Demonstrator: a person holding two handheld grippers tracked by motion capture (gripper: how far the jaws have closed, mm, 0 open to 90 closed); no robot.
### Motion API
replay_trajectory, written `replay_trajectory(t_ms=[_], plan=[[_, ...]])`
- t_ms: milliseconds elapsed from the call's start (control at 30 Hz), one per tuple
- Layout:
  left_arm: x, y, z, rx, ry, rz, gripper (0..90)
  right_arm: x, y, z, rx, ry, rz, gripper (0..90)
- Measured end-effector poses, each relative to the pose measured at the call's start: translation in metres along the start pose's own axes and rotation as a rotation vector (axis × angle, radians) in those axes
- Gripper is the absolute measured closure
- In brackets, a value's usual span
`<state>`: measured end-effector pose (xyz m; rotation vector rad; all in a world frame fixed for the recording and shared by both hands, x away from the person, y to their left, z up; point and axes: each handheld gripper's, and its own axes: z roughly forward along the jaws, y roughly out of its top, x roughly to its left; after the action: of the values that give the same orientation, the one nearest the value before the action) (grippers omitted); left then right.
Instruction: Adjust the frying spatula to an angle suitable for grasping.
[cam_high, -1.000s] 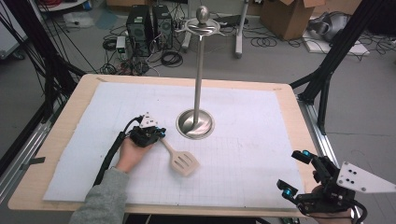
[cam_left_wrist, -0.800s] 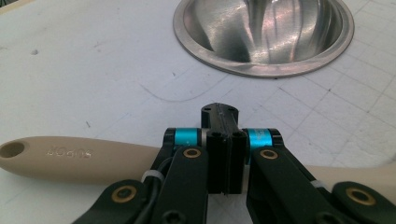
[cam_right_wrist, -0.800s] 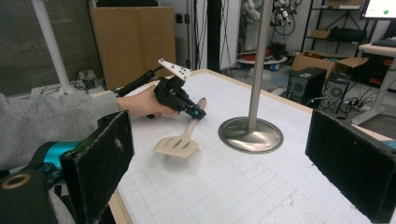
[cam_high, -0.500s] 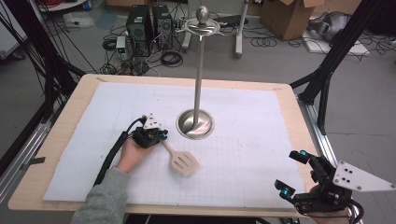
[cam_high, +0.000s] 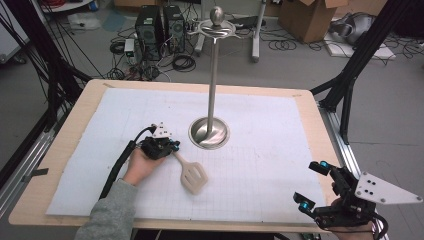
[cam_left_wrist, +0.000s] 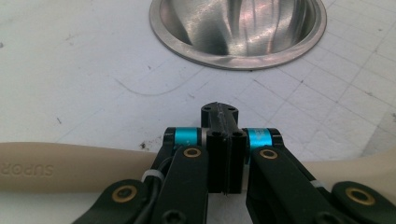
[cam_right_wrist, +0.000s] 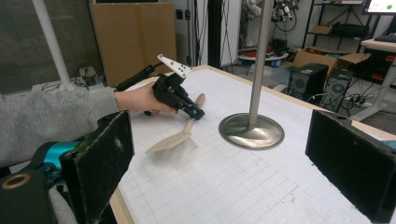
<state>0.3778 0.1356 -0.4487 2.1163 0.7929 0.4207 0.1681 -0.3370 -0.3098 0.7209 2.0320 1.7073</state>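
A beige slotted spatula (cam_high: 192, 177) lies on the white mat, its blade toward the front edge. My left gripper (cam_high: 172, 146) sits over the spatula's handle with its jaws pressed together. In the left gripper view the shut left gripper (cam_left_wrist: 219, 140) lies across the spatula handle (cam_left_wrist: 70, 165), which runs crosswise beneath it, not between the jaws. The right gripper view shows the left gripper (cam_right_wrist: 196, 113) on the spatula (cam_right_wrist: 173, 140). My right gripper (cam_high: 308, 184) hovers at the table's front right corner, jaws wide apart and empty; between them the right gripper (cam_right_wrist: 224, 158) frames bare mat.
A metal stand with a round dished base (cam_high: 209, 134) and a tall pole (cam_high: 214, 75) rises at mid-table, just beyond the left gripper. The white gridded mat (cam_high: 270, 130) covers the wooden tabletop. Computers, cables and boxes lie on the floor beyond.
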Motion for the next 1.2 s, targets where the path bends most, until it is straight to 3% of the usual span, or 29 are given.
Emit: replay_trajectory(t_ms=[833, 967, 1200], plan=[[-0.007, -0.001, -0.006, 0.029, -0.015, 0.017, 90.0, -0.004, 0.0, 0.005, 0.006, 0.015, 0.001, 6.9], [-0.007, -0.005, -0.009, 0.016, -0.029, 0.005, 89.9, -0.005, 0.0, 0.008, 0.007, 0.021, -0.008, 6.9], [-0.01, -0.009, -0.015, 0.021, -0.03, 0.024, 89.9, -0.005, 0.002, 0.012, 0.014, 0.035, -0.006, 6.9]])
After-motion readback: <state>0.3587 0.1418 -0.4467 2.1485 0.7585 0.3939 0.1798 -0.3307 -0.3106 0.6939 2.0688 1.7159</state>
